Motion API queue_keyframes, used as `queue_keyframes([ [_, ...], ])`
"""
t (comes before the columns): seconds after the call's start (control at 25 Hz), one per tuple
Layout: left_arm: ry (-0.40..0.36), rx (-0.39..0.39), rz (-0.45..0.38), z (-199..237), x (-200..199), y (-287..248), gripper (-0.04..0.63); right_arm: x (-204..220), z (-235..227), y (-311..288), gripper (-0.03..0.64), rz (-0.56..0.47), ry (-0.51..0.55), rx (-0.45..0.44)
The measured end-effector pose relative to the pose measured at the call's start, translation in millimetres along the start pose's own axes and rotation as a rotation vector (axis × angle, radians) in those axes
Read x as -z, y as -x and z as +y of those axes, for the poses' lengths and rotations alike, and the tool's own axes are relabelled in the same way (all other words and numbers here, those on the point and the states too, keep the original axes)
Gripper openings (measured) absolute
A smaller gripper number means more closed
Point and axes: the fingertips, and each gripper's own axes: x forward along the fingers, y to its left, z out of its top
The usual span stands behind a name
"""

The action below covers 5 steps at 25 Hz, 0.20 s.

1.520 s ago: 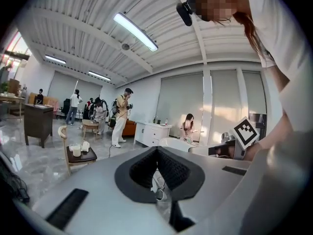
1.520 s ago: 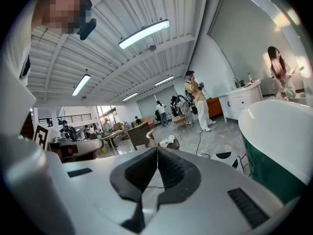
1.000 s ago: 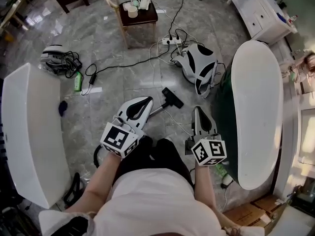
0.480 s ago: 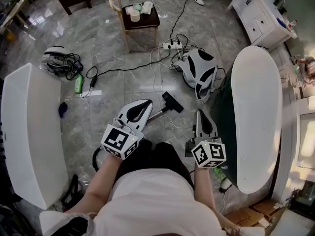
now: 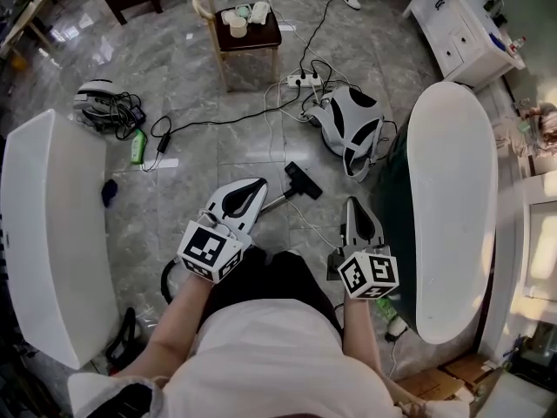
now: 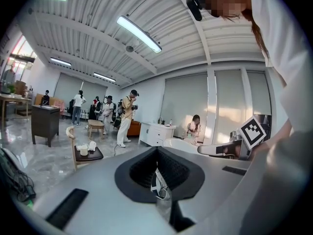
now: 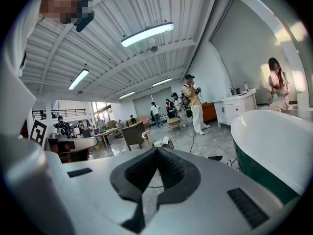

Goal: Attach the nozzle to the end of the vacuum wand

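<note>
A black floor nozzle (image 5: 303,180) lies on the marble floor at the end of a thin silver wand (image 5: 277,202). The wand runs down-left and disappears under my left gripper (image 5: 258,185). That gripper is held above the floor just left of the nozzle, shut with nothing in it. My right gripper (image 5: 352,202) hovers to the right of the nozzle, also shut and empty. The right gripper view shows the nozzle (image 7: 215,157) as a small dark shape on the floor. The joint between wand and nozzle is too small to judge.
A white bathtub (image 5: 452,198) with a green side stands close on the right, and a white tub-like block (image 5: 52,233) on the left. Ahead are a black-and-white pack (image 5: 352,120), a power strip (image 5: 305,74) with cables, a chair (image 5: 248,26) and a green bottle (image 5: 137,144). People stand far off.
The head camera's view has shifted slightly. Both grippers stay shut where they were, and the nozzle and wand have not moved.
</note>
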Motion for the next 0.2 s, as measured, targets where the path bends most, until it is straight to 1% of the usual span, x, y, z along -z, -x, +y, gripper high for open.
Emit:
queue_keyframes([
  [0.2, -0.013, 0.001, 0.012, -0.7, 4.0, -1.1, 0.009, 1.3, -4.1, 0.5, 0.014, 0.001, 0.0, 0.004],
])
